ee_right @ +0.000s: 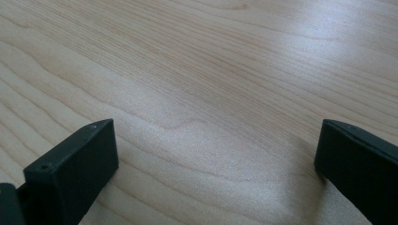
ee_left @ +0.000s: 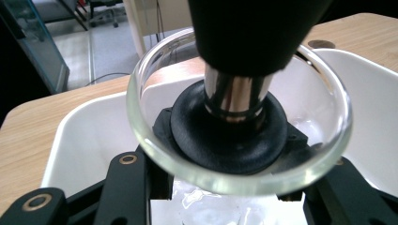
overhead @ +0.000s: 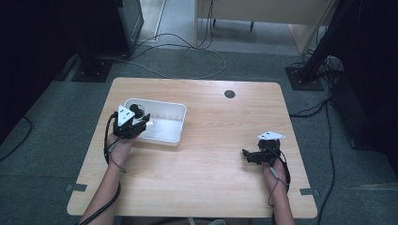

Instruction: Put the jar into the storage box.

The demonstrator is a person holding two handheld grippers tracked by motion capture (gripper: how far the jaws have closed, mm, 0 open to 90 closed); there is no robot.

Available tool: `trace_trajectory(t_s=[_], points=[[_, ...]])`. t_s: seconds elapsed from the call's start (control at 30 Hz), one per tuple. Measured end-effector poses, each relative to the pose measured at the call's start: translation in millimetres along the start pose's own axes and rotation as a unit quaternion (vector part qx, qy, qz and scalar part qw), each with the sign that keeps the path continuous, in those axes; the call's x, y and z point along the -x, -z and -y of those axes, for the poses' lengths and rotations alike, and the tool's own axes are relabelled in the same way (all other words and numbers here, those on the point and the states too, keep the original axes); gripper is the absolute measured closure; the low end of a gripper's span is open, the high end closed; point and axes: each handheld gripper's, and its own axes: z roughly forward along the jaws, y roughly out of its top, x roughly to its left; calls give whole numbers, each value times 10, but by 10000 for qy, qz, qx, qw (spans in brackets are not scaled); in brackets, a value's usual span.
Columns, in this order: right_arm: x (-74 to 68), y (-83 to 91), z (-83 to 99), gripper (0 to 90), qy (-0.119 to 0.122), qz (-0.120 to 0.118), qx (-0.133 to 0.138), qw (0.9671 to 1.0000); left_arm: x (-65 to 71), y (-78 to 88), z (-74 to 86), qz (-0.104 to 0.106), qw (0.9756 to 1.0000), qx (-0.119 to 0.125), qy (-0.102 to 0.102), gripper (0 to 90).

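Left gripper (ee_left: 225, 187) clamped on a clear glass lid with black knob (ee_left: 230, 126), over the white rectangular plastic tub (overhead: 159, 123), right gripper (overhead: 248, 155) spread wide, well apart from the tub, on the pale wooden table (overhead: 220, 140)

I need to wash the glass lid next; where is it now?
The glass lid is clamped in the left gripper, over the near-left end of the white tub, left in the high view.

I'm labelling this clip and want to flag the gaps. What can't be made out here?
- Glass lid: in the left gripper view its black knob is cut off by the top edge.
- White bin: its floor is blocked by the lid in that view; in the high view its contents are too small.
- Left gripper: in the high view, its grey plate hides the grip.
- Right gripper: jaws apart over bare table.
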Motion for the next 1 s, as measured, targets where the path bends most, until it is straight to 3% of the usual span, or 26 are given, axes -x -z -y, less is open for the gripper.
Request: trace_trajectory(t_s=[0.2, 0.4, 0.9, 1.0], points=[[0, 0, 0, 0, 0, 0, -1, 10000, 0, -52, 8, 20, 10000, 21, 28, 498], [0, 0, 0, 0, 0, 0, 0, 10000, -30, -106, 31, 77, 9998, 22, 194, 486], [-1, 0, 0, 0, -5, -1, 1, 10000, -60, -86, 14, 187, 9996, -87, 167, 474], [0, 0, 0, 0, -1, 0, 0, 10000, -73, -88, 20, 239, 9994, -178, 161, 422]])
